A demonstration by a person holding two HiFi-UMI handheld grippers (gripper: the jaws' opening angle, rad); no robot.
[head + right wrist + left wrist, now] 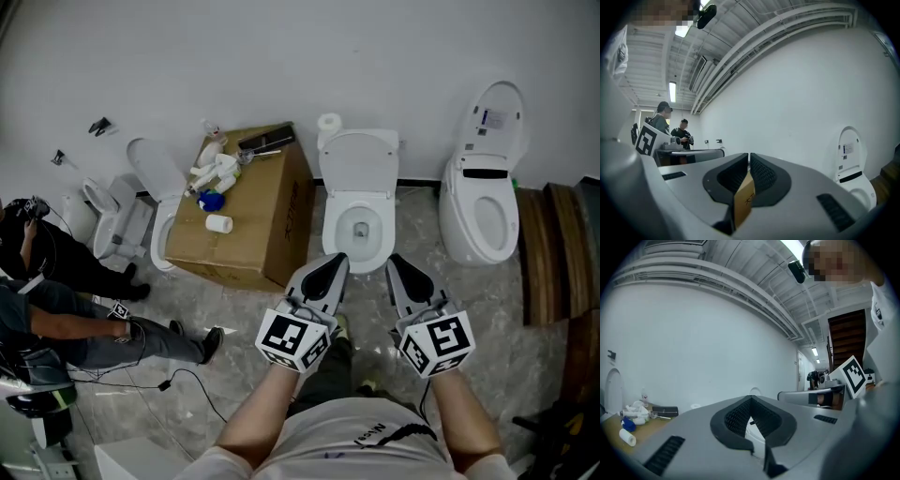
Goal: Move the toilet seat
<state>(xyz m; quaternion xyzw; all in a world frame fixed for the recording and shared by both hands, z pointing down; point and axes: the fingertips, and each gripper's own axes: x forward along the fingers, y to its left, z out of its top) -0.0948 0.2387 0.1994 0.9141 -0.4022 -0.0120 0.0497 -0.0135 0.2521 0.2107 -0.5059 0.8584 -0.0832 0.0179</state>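
Note:
A white toilet (359,202) stands against the wall straight ahead. Its lid and seat (359,161) are tipped up and its bowl is open. My left gripper (337,259) hovers in front of the bowl's near left rim, apart from it, with jaws shut and nothing between them. My right gripper (396,262) hangs beside it at the bowl's near right, also shut and holding nothing. In the left gripper view the left gripper (750,401) has its pads meeting at the tip. In the right gripper view the right gripper (748,157) shows only a thin slit between its pads.
A cardboard box (246,225) with small white parts on top stands left of the toilet. A second toilet (483,192), lid up, stands to the right, and a third (141,202) to the left. A seated person (56,319) and cables are at far left. Wooden planks (553,248) lie at far right.

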